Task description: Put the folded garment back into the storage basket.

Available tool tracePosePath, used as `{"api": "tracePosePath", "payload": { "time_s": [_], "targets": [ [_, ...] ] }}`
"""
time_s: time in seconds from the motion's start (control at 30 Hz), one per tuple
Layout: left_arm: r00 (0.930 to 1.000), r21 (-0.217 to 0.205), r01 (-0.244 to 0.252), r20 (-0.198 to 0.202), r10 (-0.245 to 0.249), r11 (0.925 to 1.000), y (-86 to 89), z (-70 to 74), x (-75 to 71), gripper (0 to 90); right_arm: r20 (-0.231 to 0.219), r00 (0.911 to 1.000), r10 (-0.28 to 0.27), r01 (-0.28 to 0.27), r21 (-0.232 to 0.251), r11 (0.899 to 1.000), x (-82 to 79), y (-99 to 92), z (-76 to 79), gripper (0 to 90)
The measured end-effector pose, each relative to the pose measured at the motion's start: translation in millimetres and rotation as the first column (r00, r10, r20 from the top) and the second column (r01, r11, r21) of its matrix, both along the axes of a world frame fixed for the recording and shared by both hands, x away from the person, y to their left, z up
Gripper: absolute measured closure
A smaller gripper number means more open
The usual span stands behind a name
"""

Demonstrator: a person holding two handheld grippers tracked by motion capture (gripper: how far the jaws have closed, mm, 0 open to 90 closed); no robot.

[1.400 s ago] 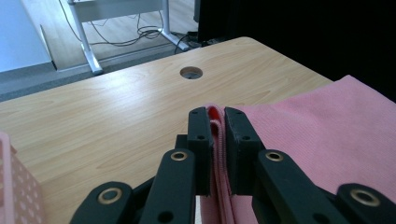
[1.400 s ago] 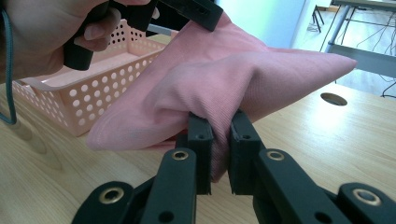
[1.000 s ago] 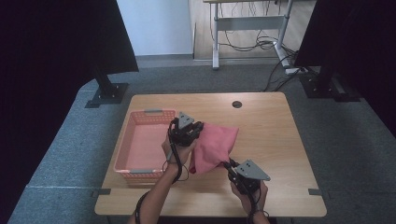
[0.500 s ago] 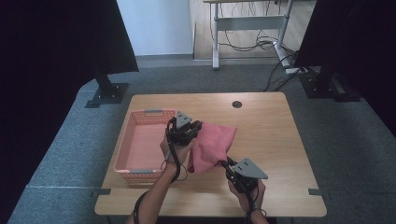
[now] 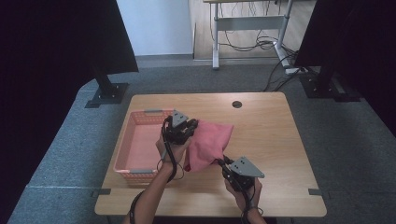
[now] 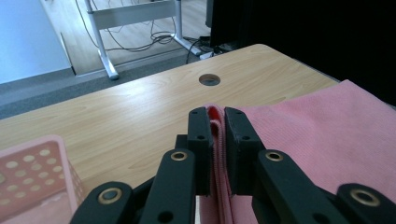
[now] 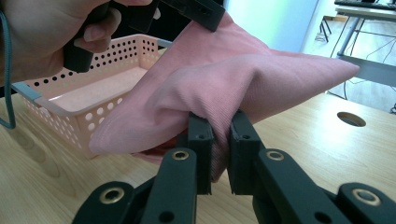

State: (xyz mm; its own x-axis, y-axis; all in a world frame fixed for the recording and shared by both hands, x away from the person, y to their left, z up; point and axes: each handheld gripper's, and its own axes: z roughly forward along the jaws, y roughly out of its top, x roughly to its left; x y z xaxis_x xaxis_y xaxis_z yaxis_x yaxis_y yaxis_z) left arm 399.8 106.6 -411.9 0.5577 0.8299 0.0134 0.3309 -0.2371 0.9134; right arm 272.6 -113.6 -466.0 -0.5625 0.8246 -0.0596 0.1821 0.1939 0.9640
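A lab or office recording space: a wooden counter (image 5: 271,140) with a cable hole (image 5: 237,104) stands on grey carpet (image 5: 70,158), flanked by black curtained stands (image 5: 109,88), with a desk frame (image 5: 247,23) and loose cables (image 5: 252,44) behind.

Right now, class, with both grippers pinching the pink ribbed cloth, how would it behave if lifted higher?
Probably floppy: the pink ribbed cloth sags and folds between the left gripper and right gripper. Likely light, since thin pinches hold it. Its ribbed weave suggests it won't slip readily from the jaws.
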Motion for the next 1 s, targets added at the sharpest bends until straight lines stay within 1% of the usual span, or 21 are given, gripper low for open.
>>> {"api": "tracePosePath", "payload": {
  "time_s": [0.33, 1.0],
  "targets": [
    [0.9998, 0.006, -0.009, 0.015, 0.009, 0.9999, 7.0, 8.1, -1.8, 81.2, 0.008, 0.9999, 0.009, -0.009, 0.005, 1.000, 2.6, 5.8, 4.9, 82.3],
    [0.9989, 0.021, -0.032, 0.034, 0.031, 0.9993, 20.8, 18.7, -4.2, 81.2, 0.015, 0.9995, 0.029, -0.029, 0.022, 0.999, 8.0, 19.5, 9.4, 82.3]
  ]
}}
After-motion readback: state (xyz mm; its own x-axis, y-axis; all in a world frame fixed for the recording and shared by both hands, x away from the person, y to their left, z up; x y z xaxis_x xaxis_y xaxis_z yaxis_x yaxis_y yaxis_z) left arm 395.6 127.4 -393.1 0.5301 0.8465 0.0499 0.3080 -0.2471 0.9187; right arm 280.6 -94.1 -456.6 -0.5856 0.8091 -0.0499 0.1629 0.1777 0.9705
